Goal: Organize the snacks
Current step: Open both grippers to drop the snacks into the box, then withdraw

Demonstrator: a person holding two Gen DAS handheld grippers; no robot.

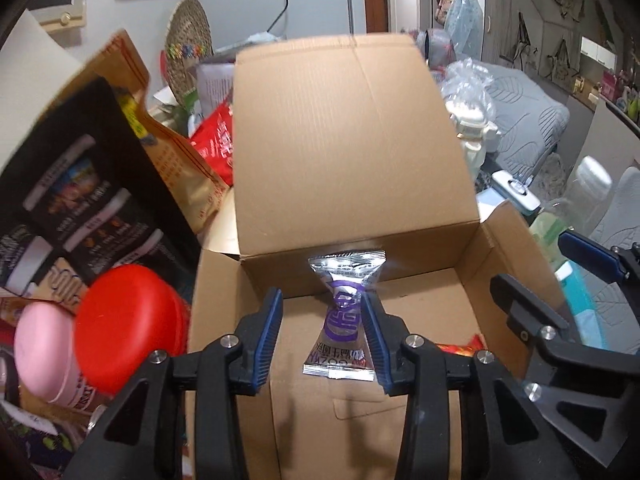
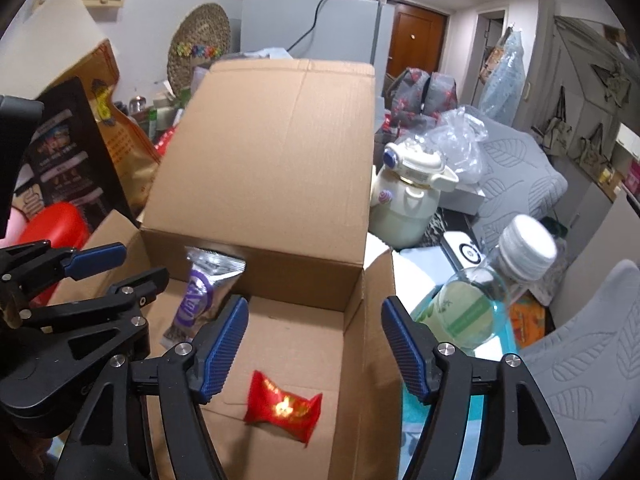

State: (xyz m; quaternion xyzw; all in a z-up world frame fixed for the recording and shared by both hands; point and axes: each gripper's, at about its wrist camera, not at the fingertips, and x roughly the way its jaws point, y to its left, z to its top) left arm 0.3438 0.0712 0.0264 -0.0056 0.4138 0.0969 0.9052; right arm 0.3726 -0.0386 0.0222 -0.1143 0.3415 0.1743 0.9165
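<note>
An open cardboard box with its far flap upright fills both views; it also shows in the right wrist view. A silver and purple snack packet hangs between my left gripper's blue pads, touching the right pad, with a gap at the left pad. The packet is over the box. It shows in the right wrist view too. My right gripper is open and empty over the box. A red snack packet lies on the box floor below it.
Left of the box are a red lid, a pink tub, black and orange snack bags. Right of it are a cream kettle, a clear bottle and grey cushions.
</note>
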